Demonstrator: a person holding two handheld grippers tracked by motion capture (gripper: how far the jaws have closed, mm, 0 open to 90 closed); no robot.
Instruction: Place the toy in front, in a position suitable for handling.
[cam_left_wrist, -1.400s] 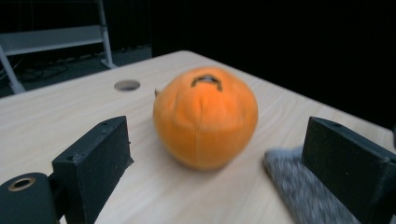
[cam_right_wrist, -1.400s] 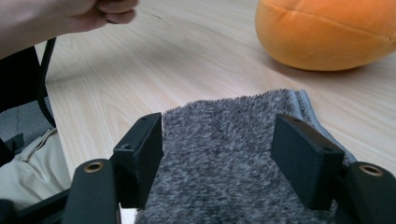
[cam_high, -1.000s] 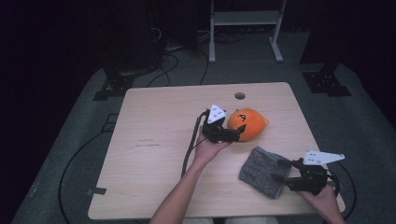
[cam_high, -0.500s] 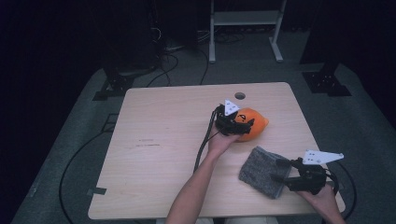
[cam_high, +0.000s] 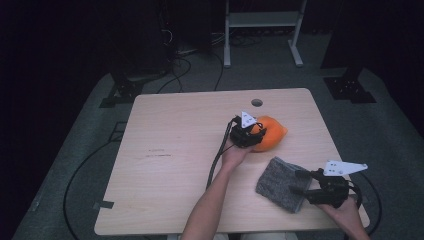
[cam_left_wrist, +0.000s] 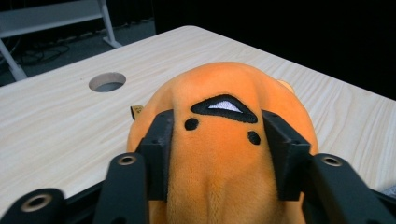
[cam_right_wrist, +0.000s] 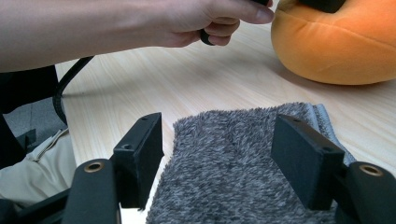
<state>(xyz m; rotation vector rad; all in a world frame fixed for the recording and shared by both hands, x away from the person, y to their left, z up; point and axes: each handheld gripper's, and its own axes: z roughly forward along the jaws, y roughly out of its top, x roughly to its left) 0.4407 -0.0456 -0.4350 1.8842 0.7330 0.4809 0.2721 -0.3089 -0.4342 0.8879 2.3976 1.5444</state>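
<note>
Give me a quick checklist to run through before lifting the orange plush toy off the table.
1. Left gripper shut on the orange plush toy: ok, its jaws have just been closing and both pads press its sides.
2. Grip centred on the toy: ok.
3. Right gripper open over the grey fuzzy cloth: ok.
4. Cloth clear of the toy: ok, apart.
5. Toy's underside free of the table: cannot tell.

Plush toy (cam_high: 270, 134) sits right of centre on table (cam_high: 170, 150). Cloth (cam_high: 282, 182) lies near, at its 5 o'clock. Table hole (cam_high: 257, 102) at toy's 11 o'clock.
</note>
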